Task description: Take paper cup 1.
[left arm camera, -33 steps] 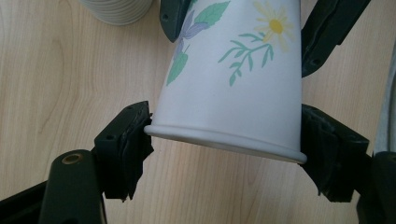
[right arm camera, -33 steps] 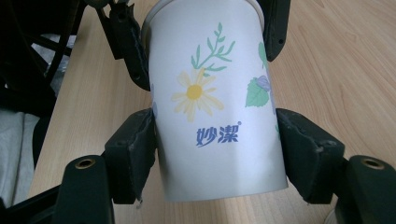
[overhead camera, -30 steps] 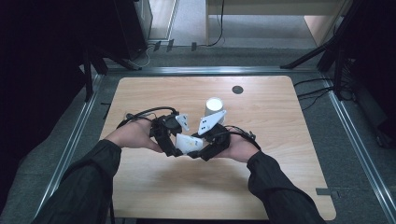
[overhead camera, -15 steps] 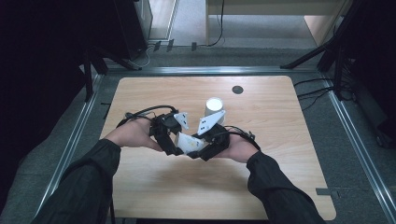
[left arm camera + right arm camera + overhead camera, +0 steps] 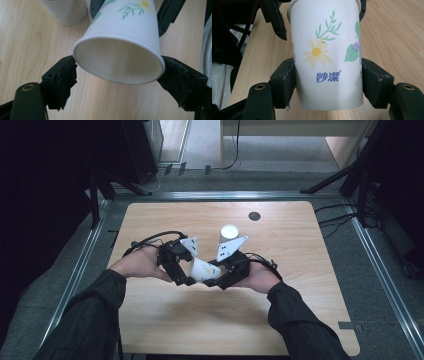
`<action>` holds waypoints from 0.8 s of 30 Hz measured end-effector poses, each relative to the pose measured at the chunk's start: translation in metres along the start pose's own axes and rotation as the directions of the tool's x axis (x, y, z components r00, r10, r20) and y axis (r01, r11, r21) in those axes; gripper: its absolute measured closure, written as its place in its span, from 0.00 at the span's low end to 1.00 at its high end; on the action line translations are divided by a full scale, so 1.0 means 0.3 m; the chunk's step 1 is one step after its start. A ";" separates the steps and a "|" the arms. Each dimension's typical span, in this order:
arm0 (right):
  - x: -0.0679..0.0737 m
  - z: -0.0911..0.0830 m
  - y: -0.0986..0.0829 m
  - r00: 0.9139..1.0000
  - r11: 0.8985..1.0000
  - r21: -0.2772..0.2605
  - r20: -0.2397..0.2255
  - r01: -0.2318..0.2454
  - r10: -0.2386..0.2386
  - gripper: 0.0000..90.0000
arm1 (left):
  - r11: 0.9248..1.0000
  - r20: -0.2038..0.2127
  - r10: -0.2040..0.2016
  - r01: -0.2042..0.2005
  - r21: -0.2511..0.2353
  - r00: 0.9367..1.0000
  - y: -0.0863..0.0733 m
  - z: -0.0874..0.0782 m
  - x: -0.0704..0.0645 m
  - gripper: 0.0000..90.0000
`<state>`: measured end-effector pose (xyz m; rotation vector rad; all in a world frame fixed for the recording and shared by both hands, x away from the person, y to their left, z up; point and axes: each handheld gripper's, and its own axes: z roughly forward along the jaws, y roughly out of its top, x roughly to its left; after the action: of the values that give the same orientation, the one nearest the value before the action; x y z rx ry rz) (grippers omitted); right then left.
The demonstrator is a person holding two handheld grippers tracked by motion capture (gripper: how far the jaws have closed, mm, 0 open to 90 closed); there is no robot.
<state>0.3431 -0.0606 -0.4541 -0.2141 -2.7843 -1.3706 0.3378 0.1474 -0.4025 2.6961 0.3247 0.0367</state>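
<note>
Cup: white paper cup printed with a yellow daisy, green leaves and blue lettering (image 5: 327,57), held between both tools just below the middle of the high view (image 5: 202,269), lifted off the bench and lying roughly on its side there.
Cup mouth: in the left gripper view the open rim (image 5: 117,62) faces the camera, filling the centre of the frame, the inside plain white.
Cup wall: in the right gripper view the printed side faces the camera, base end at the bottom of the frame, rim at the top.
Right tool: (image 5: 327,83) clenched on the cup, its two black jaws pressed against the wall on either side near the base; in the high view it sits right of the cup (image 5: 225,272).
Left tool: (image 5: 117,80) jaws spread wide on either side of the rim, close to it; whether they press on it I cannot tell. In the high view it sits left of the cup (image 5: 181,270).
Stack: pile of nested white paper cups (image 5: 229,234), standing upright on the bench just above the tools in the high view, at the upper left of the left gripper view (image 5: 66,11).
Bench: light wooden top (image 5: 300,250), with a small round dark disc (image 5: 254,216) toward its upper right.
</note>
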 end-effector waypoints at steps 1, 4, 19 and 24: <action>-0.002 -0.007 -0.002 1.000 1.000 -0.004 0.002 -0.002 0.002 0.38 | 1.000 -0.002 -0.012 0.012 -0.016 1.000 -0.005 -0.003 0.001 0.18; -0.003 -0.029 -0.011 1.000 1.000 -0.023 0.007 -0.012 0.012 0.38 | 0.996 -0.008 -0.032 0.031 -0.079 0.999 -0.023 -0.020 0.008 0.17; -0.012 -0.133 -0.083 0.997 0.983 -0.172 0.037 -0.066 0.074 0.38 | 0.927 0.053 -0.130 0.140 -0.348 0.990 -0.119 -0.031 0.002 0.16; -0.003 -0.150 -0.094 0.995 0.965 -0.249 0.020 -0.087 0.095 0.38 | 0.887 0.081 -0.161 0.180 -0.425 0.984 -0.134 -0.025 -0.003 0.16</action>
<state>0.3387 -0.1133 -0.4488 -0.3682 -2.5833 -1.7024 0.3274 0.1857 -0.4123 2.2170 0.4789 -0.0026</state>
